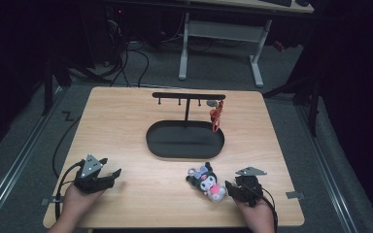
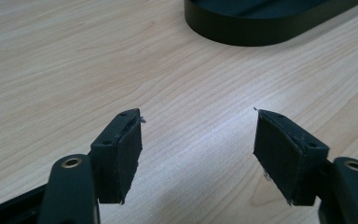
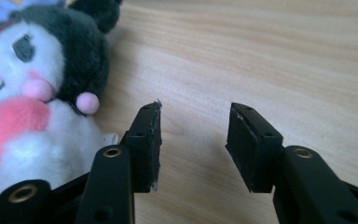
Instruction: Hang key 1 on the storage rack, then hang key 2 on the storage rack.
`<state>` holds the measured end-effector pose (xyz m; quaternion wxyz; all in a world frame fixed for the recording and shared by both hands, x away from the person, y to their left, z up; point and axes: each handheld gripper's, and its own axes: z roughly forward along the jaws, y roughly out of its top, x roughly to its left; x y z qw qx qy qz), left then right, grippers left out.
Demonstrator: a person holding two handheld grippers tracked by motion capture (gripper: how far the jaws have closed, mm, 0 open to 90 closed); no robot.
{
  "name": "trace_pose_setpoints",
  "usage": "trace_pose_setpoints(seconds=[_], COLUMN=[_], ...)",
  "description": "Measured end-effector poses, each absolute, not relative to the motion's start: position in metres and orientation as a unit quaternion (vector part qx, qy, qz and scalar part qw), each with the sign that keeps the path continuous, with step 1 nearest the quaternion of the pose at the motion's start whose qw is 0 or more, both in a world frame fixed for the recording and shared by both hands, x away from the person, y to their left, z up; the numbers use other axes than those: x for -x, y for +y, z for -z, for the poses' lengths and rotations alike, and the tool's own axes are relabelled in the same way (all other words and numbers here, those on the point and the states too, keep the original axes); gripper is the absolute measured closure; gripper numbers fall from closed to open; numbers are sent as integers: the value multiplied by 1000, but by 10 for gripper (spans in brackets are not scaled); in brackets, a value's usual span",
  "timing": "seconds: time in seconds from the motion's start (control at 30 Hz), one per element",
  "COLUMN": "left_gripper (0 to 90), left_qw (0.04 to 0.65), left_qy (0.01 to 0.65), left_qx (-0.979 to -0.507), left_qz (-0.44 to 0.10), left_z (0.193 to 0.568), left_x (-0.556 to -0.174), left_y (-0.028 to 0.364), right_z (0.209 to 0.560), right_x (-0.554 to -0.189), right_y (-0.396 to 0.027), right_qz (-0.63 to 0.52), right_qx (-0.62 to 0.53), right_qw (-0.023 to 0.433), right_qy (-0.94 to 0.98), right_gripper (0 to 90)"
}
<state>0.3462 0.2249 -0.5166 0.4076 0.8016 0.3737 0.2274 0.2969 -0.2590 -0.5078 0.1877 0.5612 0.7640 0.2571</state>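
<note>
Resting low on the pale wooden tabletop (image 1: 141, 121), the left tool (image 2: 198, 140) has its jaws wide apart with nothing between them, near the black oval metal tray (image 1: 155, 145) with its hook stand (image 1: 188, 96). The small plush doll with black ears and a pink heart (image 1: 208, 182) lies on the tabletop, just beside the right tool (image 3: 193, 140), whose jaws stand apart and empty. A risk: if this tool closes where it is, it may catch only air, or push the soft doll away.
</note>
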Motion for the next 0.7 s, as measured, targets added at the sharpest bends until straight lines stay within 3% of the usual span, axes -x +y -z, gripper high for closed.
trace_pose_setpoints(seconds=[0.7], left_gripper=[327], left_qw=[429], left_qy=[357], left_qx=[-803], left_qz=[-211], left_z=[516], left_x=[-341], left_y=[223], right_z=[492], right_x=[-313], right_y=[-260], right_qz=[-148], right_qx=[-564], right_qw=[115], right_qy=[805], right_gripper=[431])
